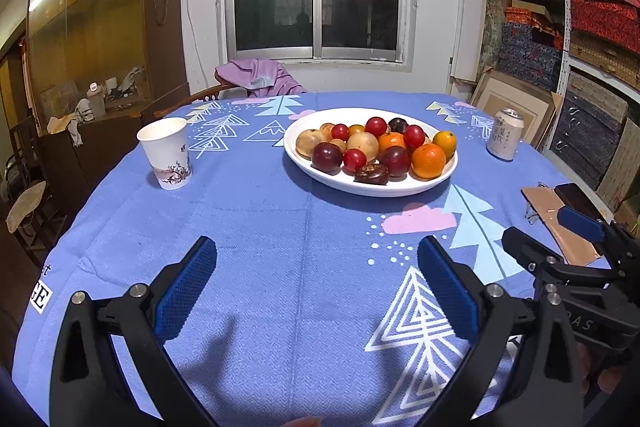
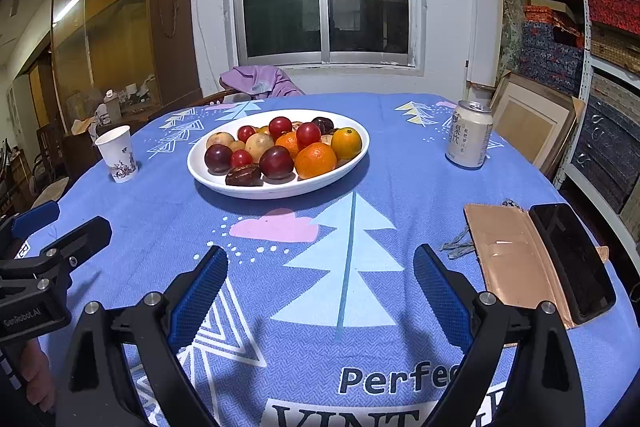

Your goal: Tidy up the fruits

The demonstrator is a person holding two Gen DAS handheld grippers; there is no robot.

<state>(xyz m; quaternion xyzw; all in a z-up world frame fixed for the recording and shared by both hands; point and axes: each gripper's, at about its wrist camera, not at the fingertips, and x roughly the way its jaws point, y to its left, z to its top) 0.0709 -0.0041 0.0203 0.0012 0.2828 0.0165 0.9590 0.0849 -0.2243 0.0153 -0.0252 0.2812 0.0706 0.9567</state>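
Note:
A white oval plate (image 1: 404,187) (image 2: 208,183) sits on the blue tablecloth, piled with several fruits: oranges (image 1: 428,160) (image 2: 315,159), dark plums (image 1: 327,157) (image 2: 218,157), red cherry tomatoes (image 1: 354,159) (image 2: 241,158) and tan round fruits (image 1: 362,144) (image 2: 259,145). My left gripper (image 1: 317,247) hovers over bare cloth well short of the plate, jaws wide open and empty. In the right wrist view my right gripper (image 2: 321,255) is also open with nothing between its blue pads, near the table's front. Each gripper shows at the other view's edge.
A paper cup (image 1: 167,151) (image 2: 118,153) stands left of the plate. A drink can (image 1: 505,133) (image 2: 469,135) stands to the right. A tan wallet (image 2: 508,259) and dark phone (image 2: 572,259) lie at the right edge. A chair with purple cloth (image 1: 260,77) is behind the table.

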